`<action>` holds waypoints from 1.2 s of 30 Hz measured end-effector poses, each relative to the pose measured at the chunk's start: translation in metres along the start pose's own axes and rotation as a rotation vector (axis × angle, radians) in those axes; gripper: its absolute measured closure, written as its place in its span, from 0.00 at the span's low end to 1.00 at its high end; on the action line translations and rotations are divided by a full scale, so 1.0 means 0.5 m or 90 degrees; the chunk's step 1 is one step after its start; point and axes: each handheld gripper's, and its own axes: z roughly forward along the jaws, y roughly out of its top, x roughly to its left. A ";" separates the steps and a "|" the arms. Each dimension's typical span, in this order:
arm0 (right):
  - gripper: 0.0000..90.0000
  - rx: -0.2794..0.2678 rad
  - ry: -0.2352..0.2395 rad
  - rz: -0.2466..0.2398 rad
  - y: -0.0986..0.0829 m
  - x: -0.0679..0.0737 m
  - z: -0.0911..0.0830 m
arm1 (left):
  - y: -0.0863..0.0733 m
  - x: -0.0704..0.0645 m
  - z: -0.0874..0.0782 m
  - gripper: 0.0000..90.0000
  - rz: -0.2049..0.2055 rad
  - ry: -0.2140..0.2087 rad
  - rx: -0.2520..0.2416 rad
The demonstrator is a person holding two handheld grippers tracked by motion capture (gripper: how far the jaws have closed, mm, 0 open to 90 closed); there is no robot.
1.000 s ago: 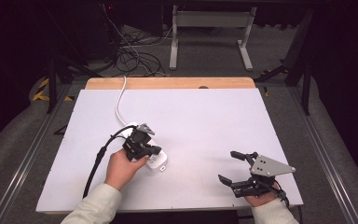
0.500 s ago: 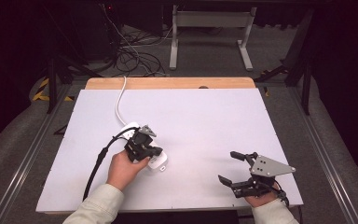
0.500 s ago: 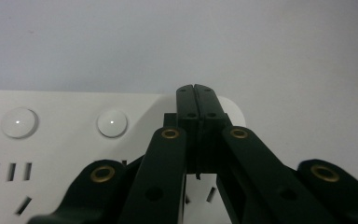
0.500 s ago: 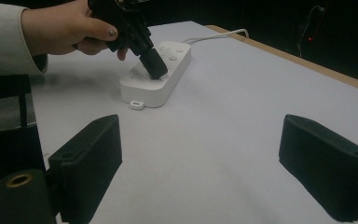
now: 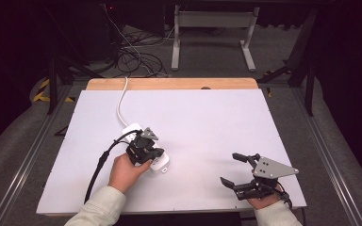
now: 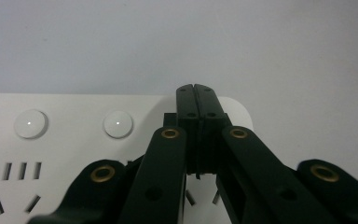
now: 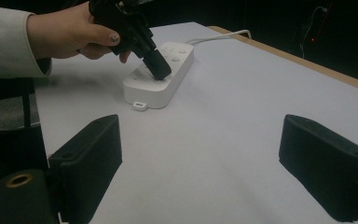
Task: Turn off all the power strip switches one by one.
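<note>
High view puts your right gripper (image 5: 236, 168) nearest you, low at the right of the white rectangular tabletop (image 5: 217, 122), its two black jaws spread wide with nothing between them and the grey three-cornered plate on top. Your right gripper view agrees: both jaws stand well apart over bare white surface, and beyond them lies the white plastic power strip (image 7: 161, 77) with a small tab at its near end. Your left gripper (image 5: 146, 153) sits farther in, left of centre, with your left hand (image 5: 125, 170) wrapped round it and a pale sleeve behind. Its jaws are pressed together, tip to tip, with nothing held between them, and they come down on the top face of the strip; whether the tips actually touch it, you cannot tell for sure. From your left gripper view, the closed tips lie near the rounded end of the strip, just right of two round white buttons (image 6: 118, 124), with socket slots below. Farther off, the strip's white cord (image 5: 121, 101) runs toward the wooden far edge (image 5: 169, 84).
</note>
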 end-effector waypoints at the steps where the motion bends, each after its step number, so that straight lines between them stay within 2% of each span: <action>1: 0.15 -0.002 0.002 0.000 0.000 0.001 0.000 | 0.000 0.000 0.000 1.00 0.000 -0.001 0.001; 12: 0.15 0.001 0.001 0.000 0.000 0.001 0.001 | -0.001 -0.013 0.000 1.00 0.022 0.024 0.001; 26: 0.15 0.002 -0.002 0.001 0.000 0.001 0.001 | 0.000 -0.010 -0.003 1.00 0.013 0.010 0.013; 32: 0.15 0.002 -0.002 0.001 0.000 0.001 0.001 | -0.001 -0.016 -0.002 1.00 0.016 0.021 0.011; 34: 0.15 0.001 -0.002 -0.001 0.000 0.001 0.001 | -0.001 -0.016 -0.002 1.00 0.028 0.025 0.012; 36: 0.15 0.001 -0.002 -0.001 0.000 0.001 0.001 | 0.000 -0.018 -0.002 1.00 0.028 0.027 0.014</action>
